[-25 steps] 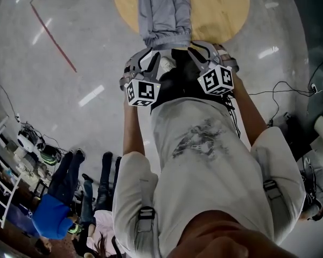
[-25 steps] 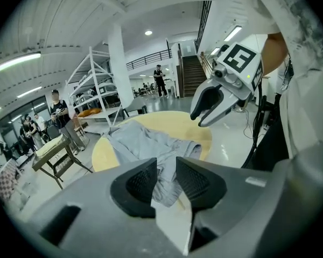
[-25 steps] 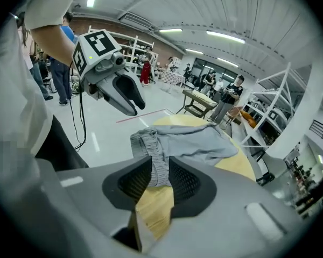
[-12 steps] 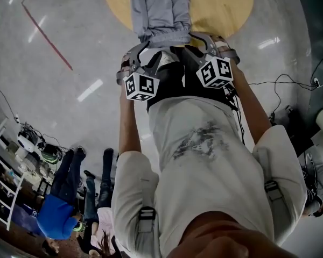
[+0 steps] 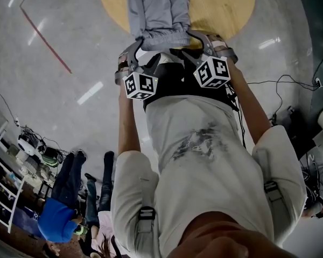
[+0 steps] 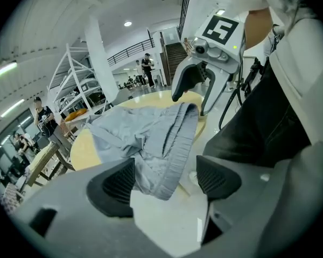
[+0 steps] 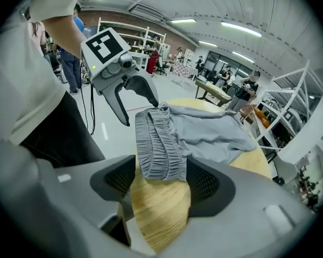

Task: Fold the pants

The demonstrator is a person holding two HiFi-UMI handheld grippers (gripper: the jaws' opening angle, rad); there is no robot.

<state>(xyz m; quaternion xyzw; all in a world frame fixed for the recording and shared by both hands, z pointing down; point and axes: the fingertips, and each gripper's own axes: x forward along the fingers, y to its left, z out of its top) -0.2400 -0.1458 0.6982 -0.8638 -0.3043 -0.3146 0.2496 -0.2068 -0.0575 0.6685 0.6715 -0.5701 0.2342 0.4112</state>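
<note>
Grey pants [image 5: 159, 9] lay on a round wooden table [image 5: 220, 4], with the elastic waistband [image 7: 159, 144] at the near edge and its left corner drooping over that edge. The left gripper [image 6: 167, 179] and the right gripper [image 7: 159, 184] stood at the two waistband corners. Both sets of jaws were spread wide and had just been opening. The waistband lay between each pair of pads, unpinched.

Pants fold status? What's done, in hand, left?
Done: pants lie on the table, seemingly doubled lengthwise. In hand: nothing. The jaws of the left gripper and right gripper have just been opening, with the waistband ends loose between them. Left: the crosswise folds.
</note>
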